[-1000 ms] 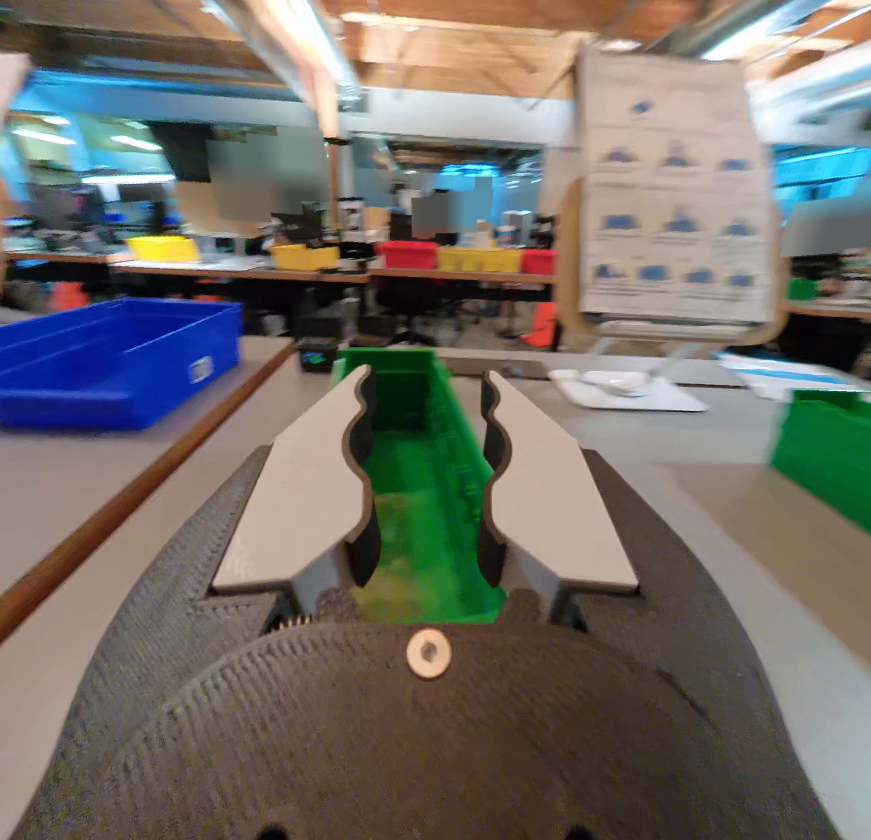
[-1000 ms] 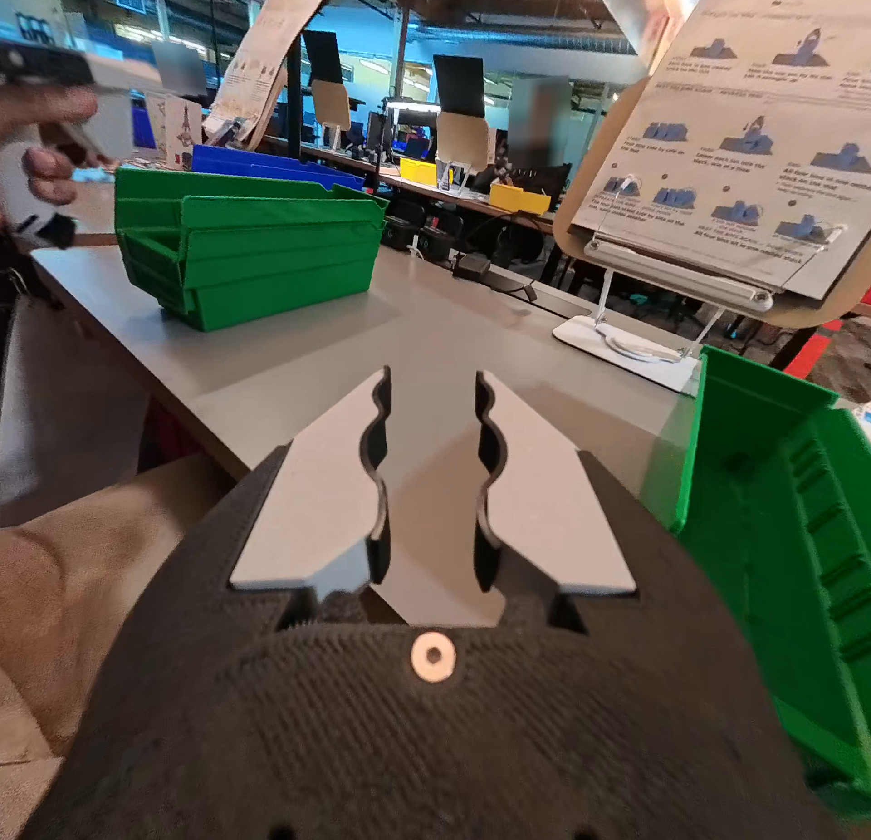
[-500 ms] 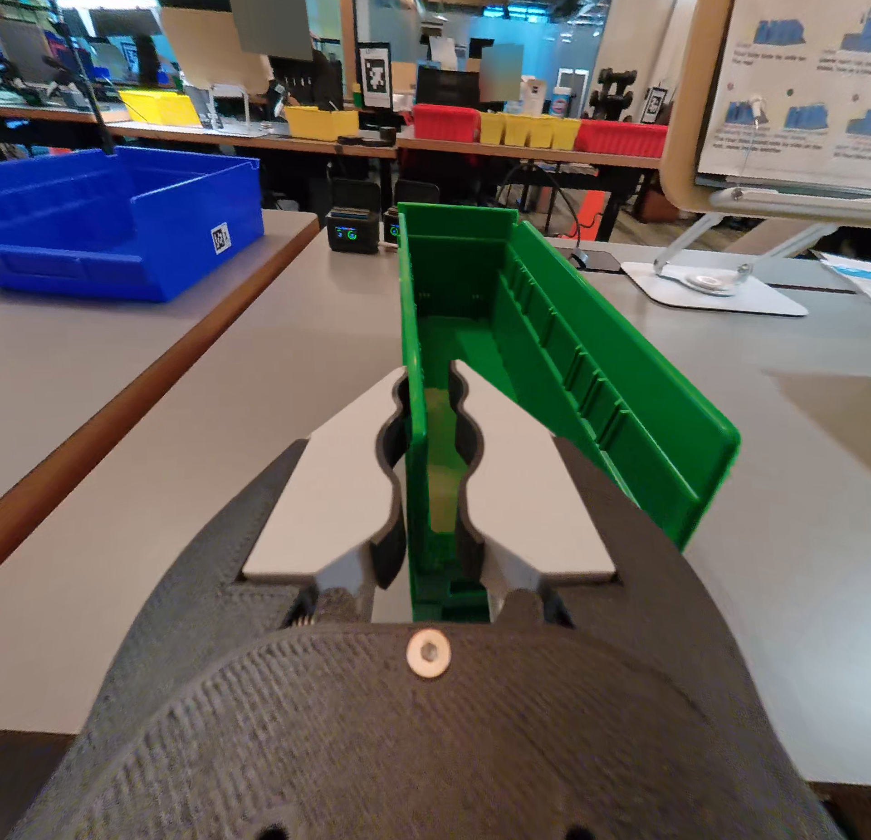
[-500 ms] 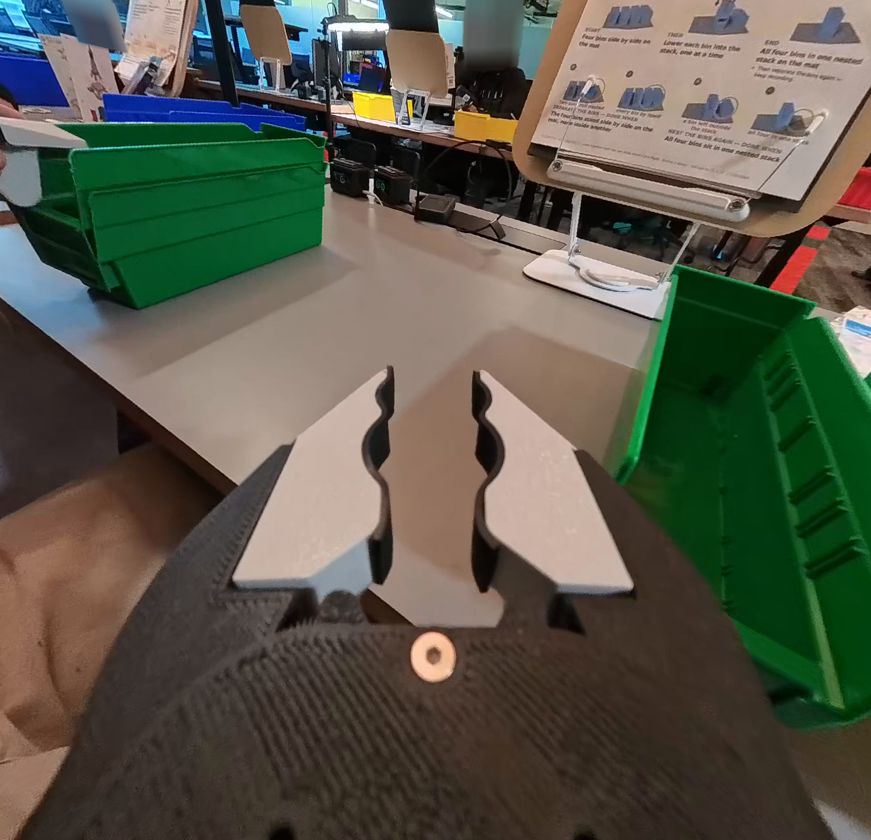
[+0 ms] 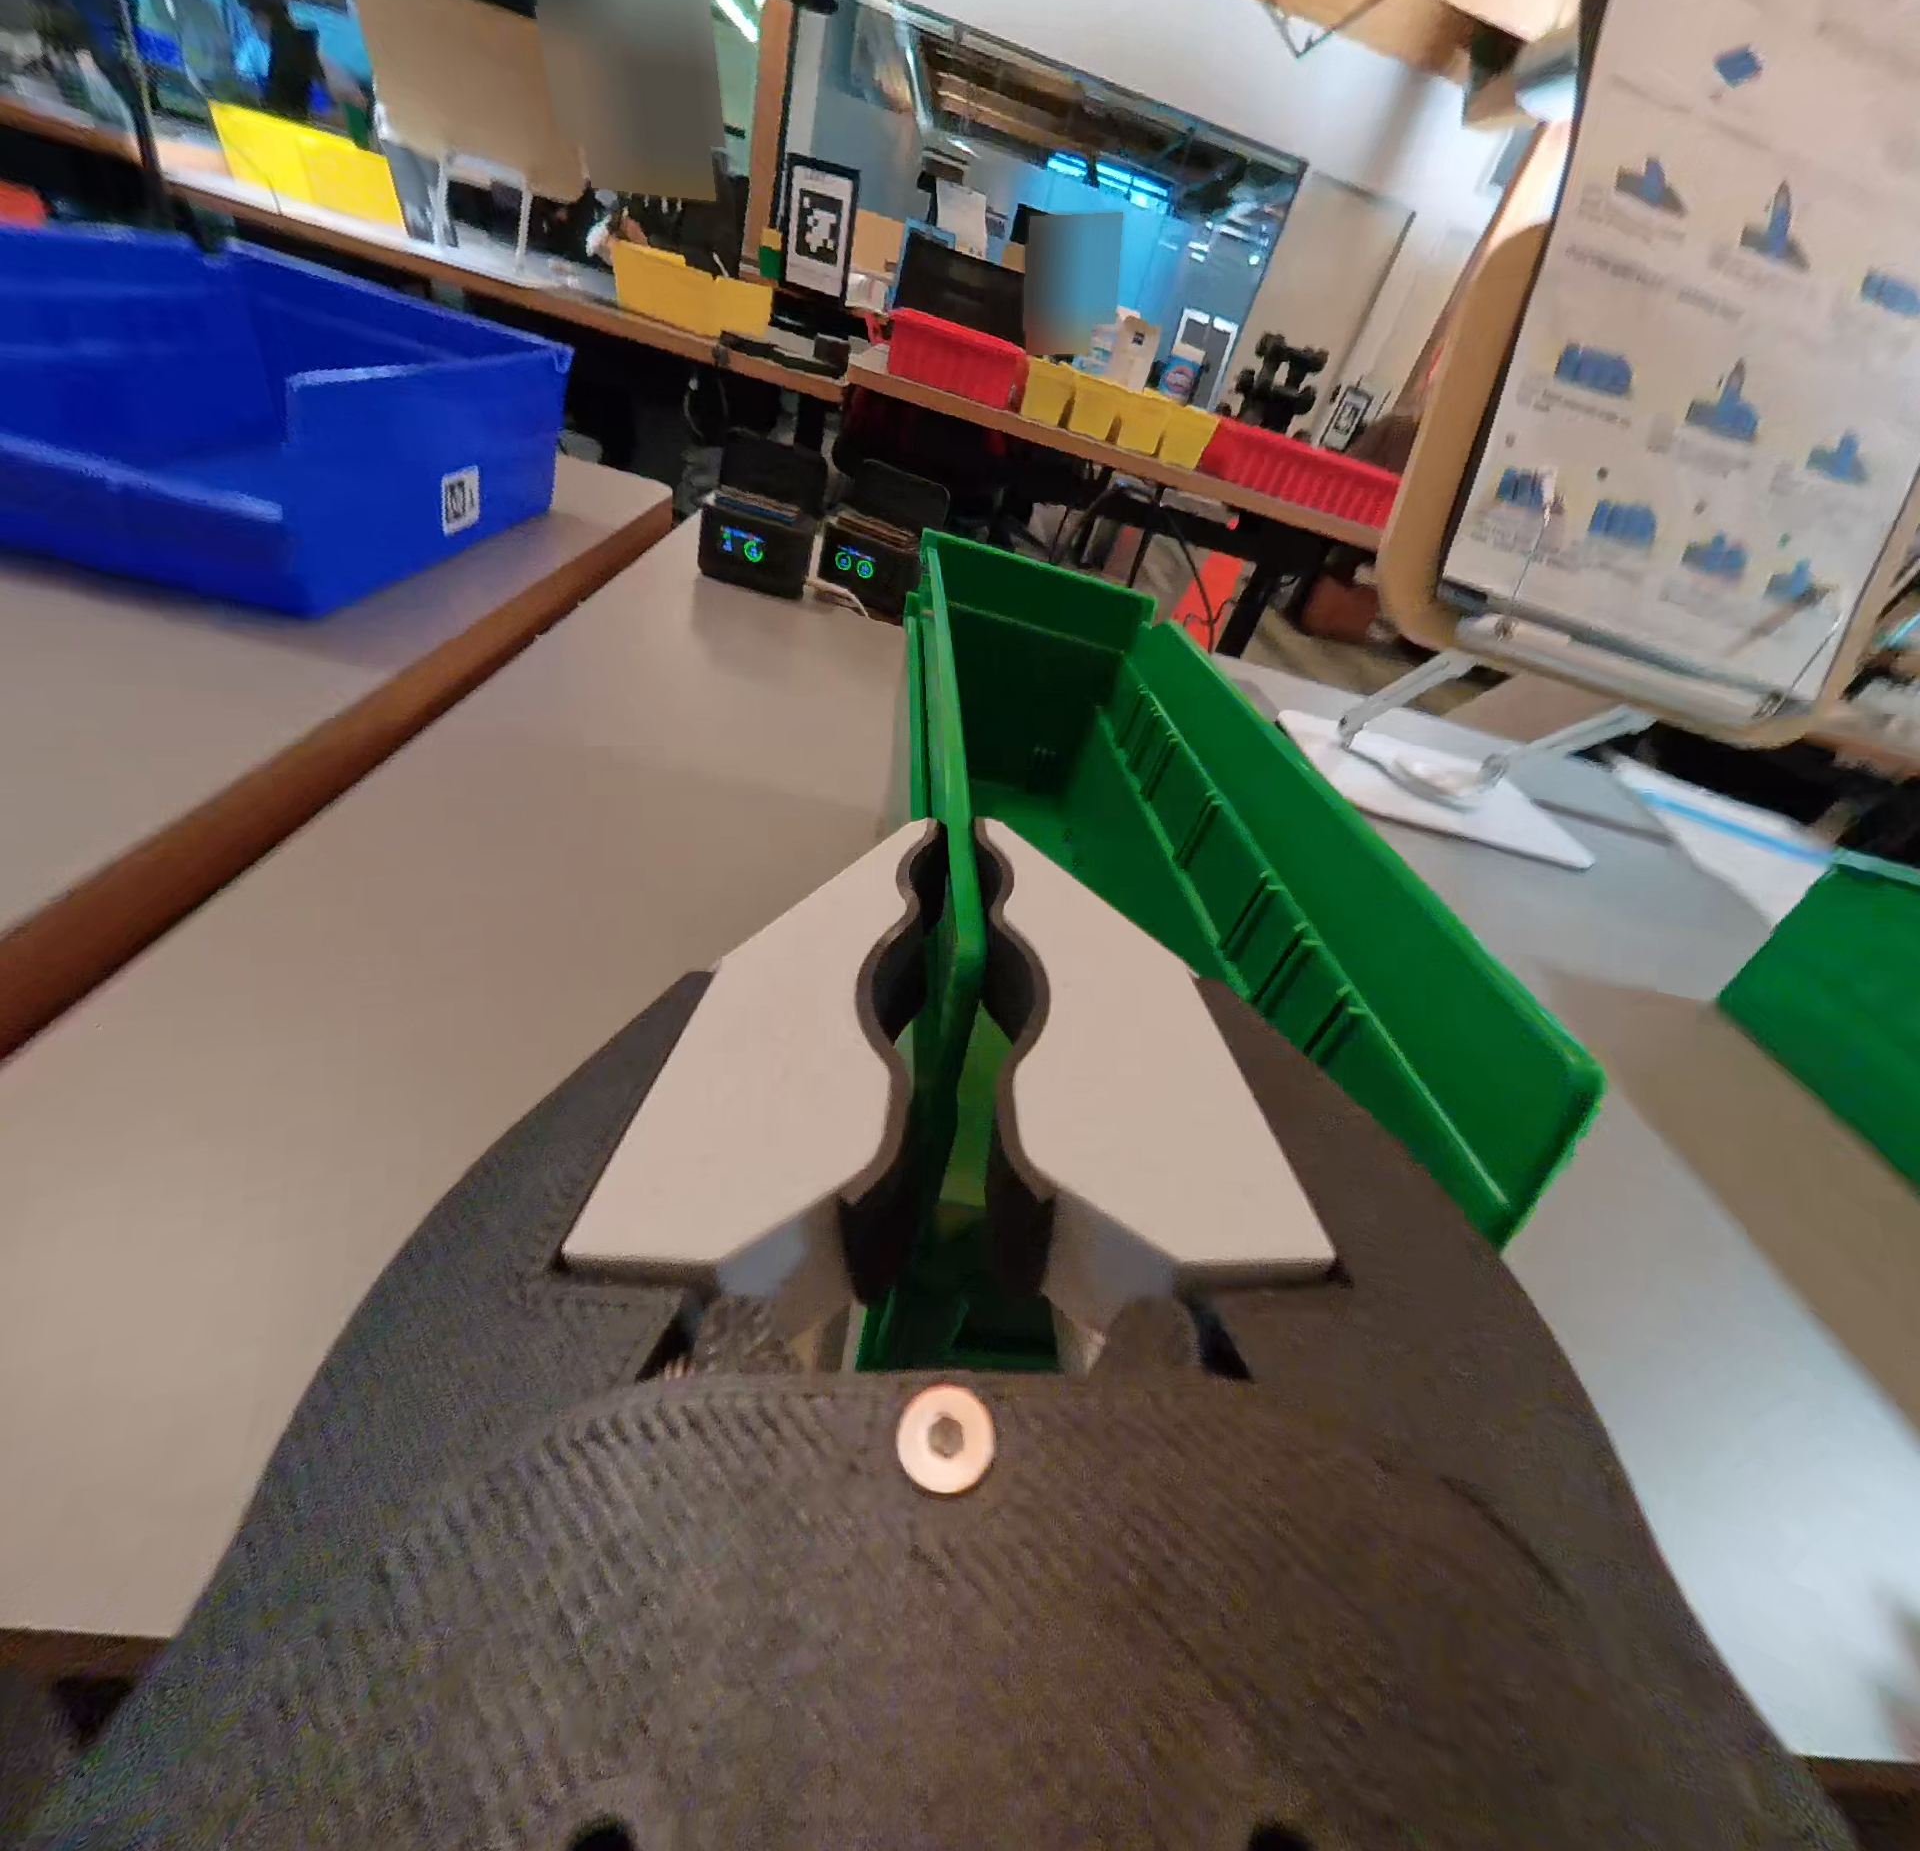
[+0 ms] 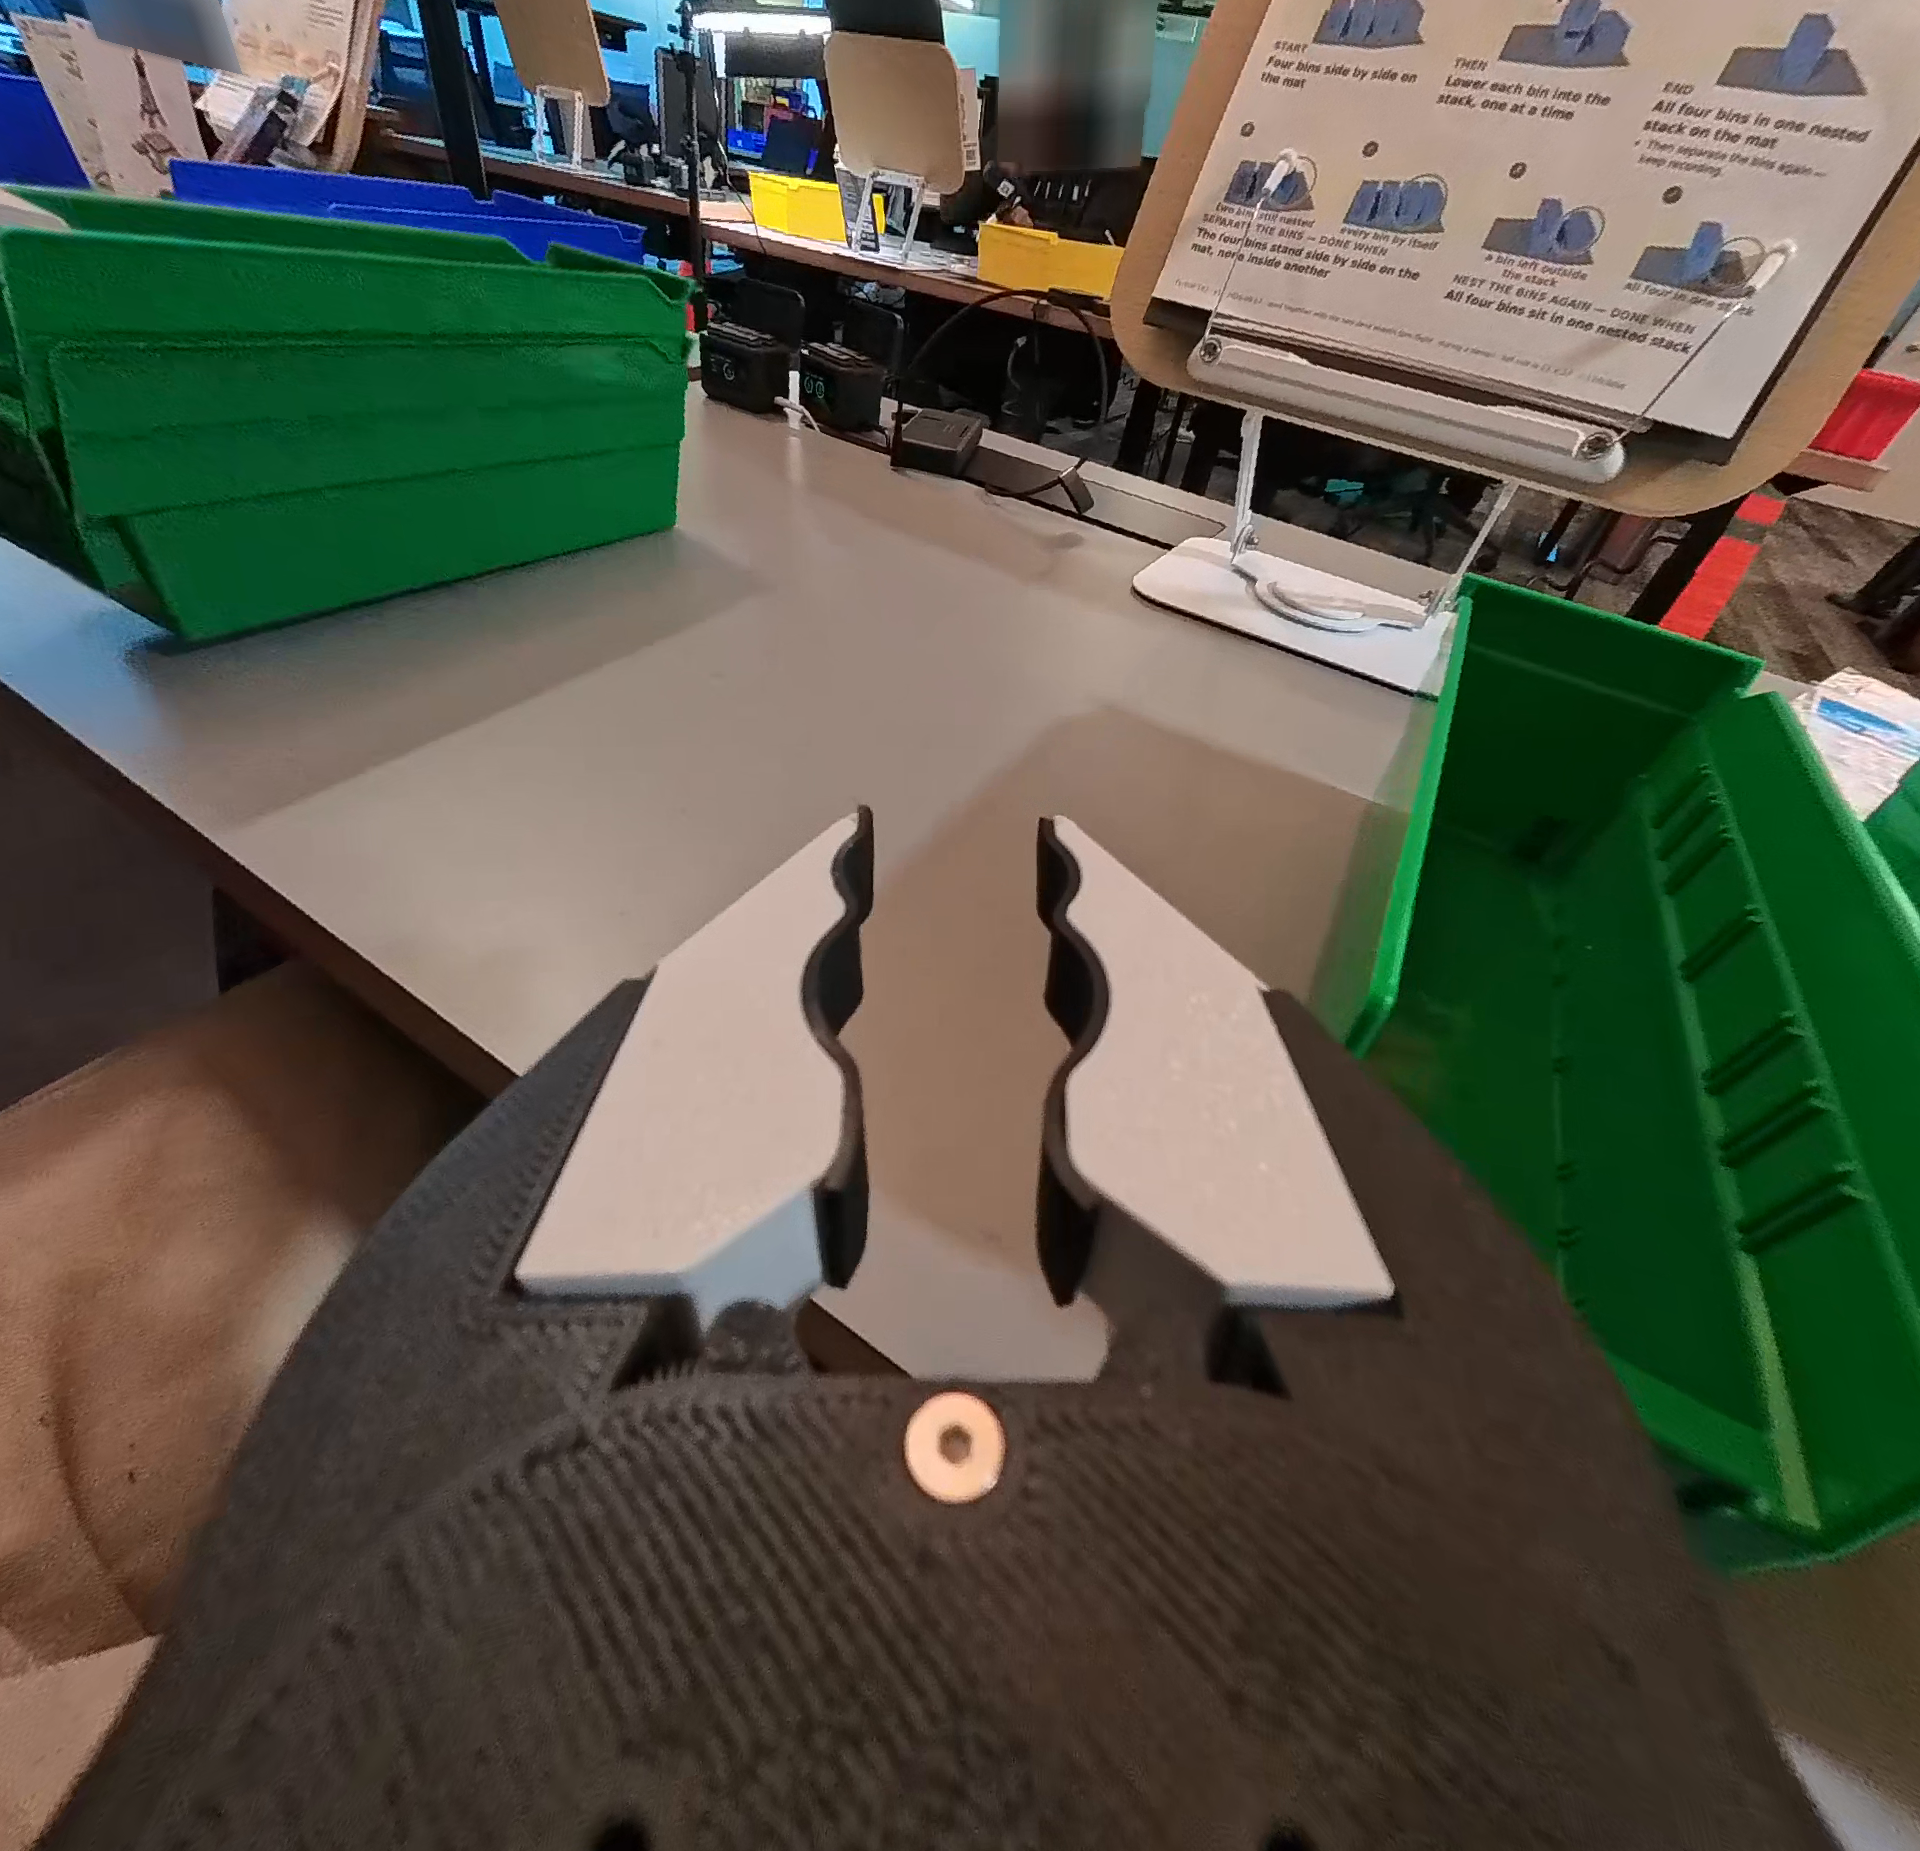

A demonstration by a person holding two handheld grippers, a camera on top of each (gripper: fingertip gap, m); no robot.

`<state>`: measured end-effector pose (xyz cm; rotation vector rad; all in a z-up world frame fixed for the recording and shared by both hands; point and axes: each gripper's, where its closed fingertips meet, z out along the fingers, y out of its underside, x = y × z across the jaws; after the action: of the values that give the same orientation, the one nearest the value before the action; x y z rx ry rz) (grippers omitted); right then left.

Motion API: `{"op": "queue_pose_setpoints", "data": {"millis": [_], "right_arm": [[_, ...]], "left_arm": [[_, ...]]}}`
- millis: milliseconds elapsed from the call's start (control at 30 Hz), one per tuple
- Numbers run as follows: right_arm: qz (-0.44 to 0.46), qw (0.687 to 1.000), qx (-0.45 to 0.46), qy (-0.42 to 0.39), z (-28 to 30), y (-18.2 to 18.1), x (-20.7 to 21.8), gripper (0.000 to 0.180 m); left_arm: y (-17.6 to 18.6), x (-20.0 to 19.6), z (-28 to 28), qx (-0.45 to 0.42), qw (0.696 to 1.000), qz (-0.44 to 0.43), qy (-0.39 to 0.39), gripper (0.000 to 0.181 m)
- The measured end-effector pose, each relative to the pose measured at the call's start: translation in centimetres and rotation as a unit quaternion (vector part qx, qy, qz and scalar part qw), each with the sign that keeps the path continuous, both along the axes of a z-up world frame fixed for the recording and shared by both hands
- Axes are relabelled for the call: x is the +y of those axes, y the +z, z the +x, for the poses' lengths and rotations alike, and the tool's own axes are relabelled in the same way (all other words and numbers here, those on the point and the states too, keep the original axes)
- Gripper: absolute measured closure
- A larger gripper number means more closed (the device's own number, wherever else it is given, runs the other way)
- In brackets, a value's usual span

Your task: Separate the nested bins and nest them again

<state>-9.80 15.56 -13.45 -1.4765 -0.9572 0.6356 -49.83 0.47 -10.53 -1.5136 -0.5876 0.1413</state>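
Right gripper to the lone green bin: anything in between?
Nothing visible. The right gripper hangs open over bare table; the bin sits just to its right, with no object between them.

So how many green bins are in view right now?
4, I think: three nested in the stack on the left, with the left tool clamped on the wall of the top bin, and one separate bin at right. Another could hide inside the stack.
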Motion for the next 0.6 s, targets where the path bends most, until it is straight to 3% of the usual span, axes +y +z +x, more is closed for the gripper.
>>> {"op": "queue_pose_setpoints", "data": {"millis": [600], "right_arm": [[0.000, 1.000, -0.011, 0.002, -0.1, -0.4, 0.0, 0.150]], "left_arm": [[3.0, -1.1, 0.6, -0.019, 0.994, 0.112, -0.003, 0.181]]}}
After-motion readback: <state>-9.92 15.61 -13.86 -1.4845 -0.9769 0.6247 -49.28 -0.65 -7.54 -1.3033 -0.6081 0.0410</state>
